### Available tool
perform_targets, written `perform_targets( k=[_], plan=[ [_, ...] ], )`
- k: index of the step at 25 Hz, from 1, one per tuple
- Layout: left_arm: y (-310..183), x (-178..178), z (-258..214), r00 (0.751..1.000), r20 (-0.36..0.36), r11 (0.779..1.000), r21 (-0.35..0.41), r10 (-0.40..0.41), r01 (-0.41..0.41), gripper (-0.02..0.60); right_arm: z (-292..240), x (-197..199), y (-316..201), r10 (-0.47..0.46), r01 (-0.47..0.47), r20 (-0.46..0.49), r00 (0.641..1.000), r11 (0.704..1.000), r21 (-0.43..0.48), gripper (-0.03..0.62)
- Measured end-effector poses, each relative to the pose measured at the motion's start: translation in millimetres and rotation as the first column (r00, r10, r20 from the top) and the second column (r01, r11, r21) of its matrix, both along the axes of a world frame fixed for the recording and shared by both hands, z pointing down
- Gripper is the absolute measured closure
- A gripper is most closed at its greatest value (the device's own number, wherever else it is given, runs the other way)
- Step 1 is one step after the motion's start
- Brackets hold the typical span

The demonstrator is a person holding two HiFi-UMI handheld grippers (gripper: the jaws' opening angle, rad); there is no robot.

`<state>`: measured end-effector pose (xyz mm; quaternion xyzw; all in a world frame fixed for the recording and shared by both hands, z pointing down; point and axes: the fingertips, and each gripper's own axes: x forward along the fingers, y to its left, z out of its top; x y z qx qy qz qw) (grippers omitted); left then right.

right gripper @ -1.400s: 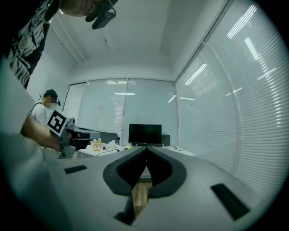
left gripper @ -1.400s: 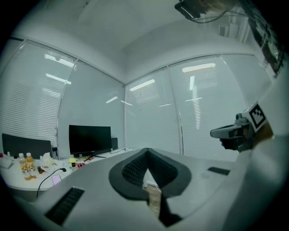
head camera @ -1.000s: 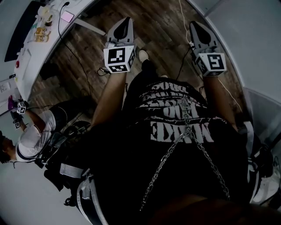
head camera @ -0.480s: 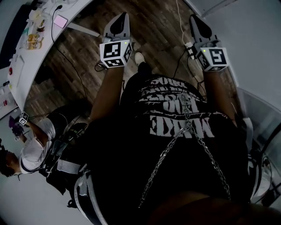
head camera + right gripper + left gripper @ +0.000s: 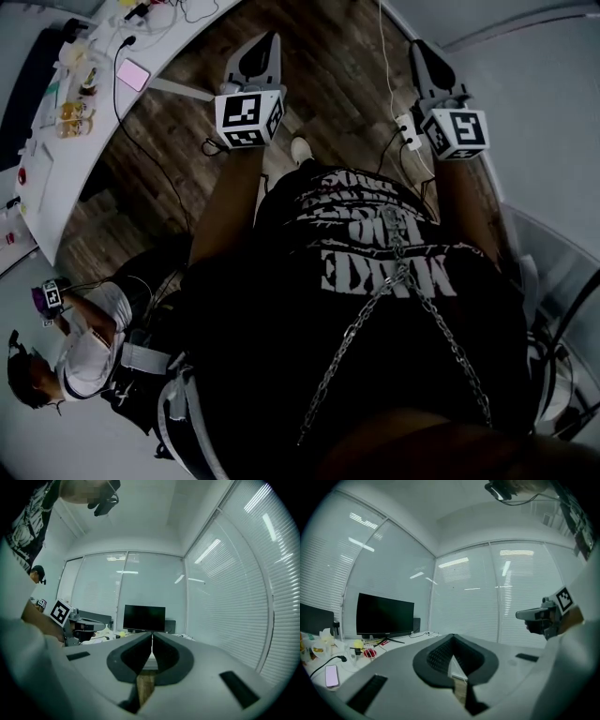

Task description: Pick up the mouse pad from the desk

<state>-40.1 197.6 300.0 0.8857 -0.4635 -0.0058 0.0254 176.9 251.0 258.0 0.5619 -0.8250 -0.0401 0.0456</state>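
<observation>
Mouse pad: we can't pick it out on the counter (image 5: 56, 178). Left claw (image 5: 272, 37) and right claw (image 5: 417, 45) both closed tight, empty, level above the wood floor (image 5: 328, 75).

open wooden floor (image 5: 328, 66) runs ahead at 12 o'clock. the cluttered white desk (image 5: 66, 159) curves across 10 o'clock. a seated person (image 5: 84, 347) fills 8 o'clock. a black cable (image 5: 150, 150) and a power strip (image 5: 409, 131) lie on the boards, and a pale wall (image 5: 544, 94) closes 2 o'clock.
</observation>
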Motion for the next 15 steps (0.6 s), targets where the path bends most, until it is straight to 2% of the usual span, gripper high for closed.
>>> perform_targets(
  k=[8,15],
  plan=[
    [-63,-19,-11,1.000,-0.024,1.000,0.006,0.008,-0.008,0.581,10,-9,-51,0.058,-0.057,0.021,0.998,0.998,-0.033,0.592],
    [-118,5,5,1.000,-0.009,0.999,-0.037,-0.010,0.010,0.581,10,26,-102,0.072,-0.071,0.030,0.997,0.997,-0.041,0.592]
  ],
)
